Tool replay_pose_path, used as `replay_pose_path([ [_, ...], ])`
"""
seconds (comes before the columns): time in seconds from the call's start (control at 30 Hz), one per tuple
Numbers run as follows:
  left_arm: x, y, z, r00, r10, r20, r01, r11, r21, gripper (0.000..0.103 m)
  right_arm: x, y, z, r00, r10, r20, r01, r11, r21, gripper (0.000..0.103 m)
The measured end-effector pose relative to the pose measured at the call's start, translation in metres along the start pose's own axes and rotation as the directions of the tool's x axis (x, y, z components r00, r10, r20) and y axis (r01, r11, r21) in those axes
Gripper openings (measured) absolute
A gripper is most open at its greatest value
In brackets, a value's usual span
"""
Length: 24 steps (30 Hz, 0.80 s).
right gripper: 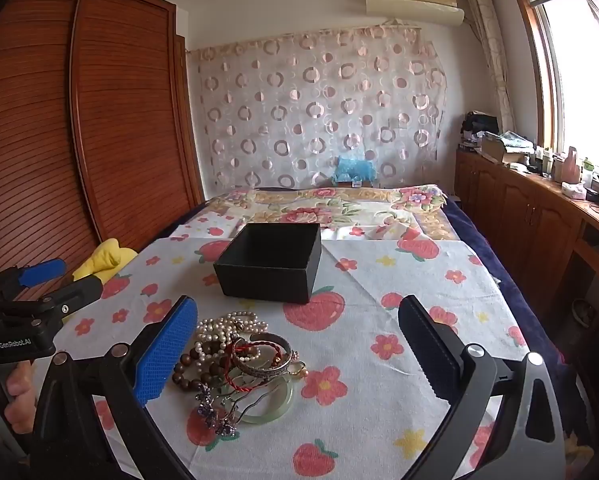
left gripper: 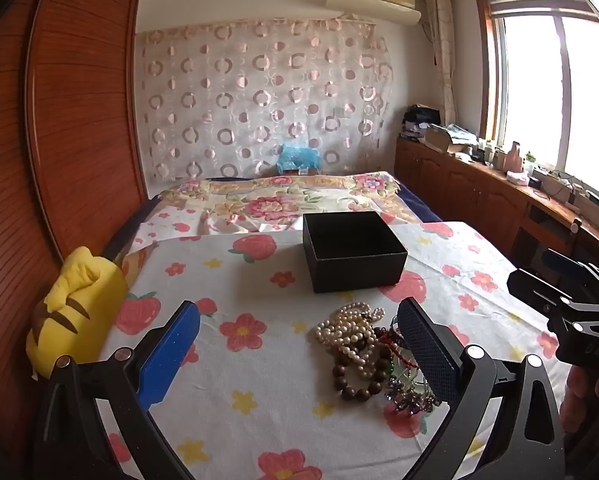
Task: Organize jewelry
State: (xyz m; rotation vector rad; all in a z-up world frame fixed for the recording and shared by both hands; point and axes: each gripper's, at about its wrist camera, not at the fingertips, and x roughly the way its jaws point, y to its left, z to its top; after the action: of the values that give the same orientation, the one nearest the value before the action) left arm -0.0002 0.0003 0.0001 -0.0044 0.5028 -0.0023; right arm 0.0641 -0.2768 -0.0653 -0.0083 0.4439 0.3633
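Jewelry [right gripper: 241,364] — one heap — beside one black box [right gripper: 269,262].

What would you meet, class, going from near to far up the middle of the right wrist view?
Green jade bangle → silver bangle → pearl strands → black box → floral blanket → blue plastic bag → circle-patterned curtain.
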Motion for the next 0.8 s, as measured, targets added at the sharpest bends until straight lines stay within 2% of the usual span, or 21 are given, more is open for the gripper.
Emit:
replay_pose_path([
  [0.8, -0.0024, -0.0009, 0.0060, 1.000, 0.005, 0.005, -0.005, 1.000, 0.008, 0.096, -0.0004, -0.0010, 0.0004, 1.000, 0.005, 0.004, -0.005, 1.000, 0.010, 0.101],
])
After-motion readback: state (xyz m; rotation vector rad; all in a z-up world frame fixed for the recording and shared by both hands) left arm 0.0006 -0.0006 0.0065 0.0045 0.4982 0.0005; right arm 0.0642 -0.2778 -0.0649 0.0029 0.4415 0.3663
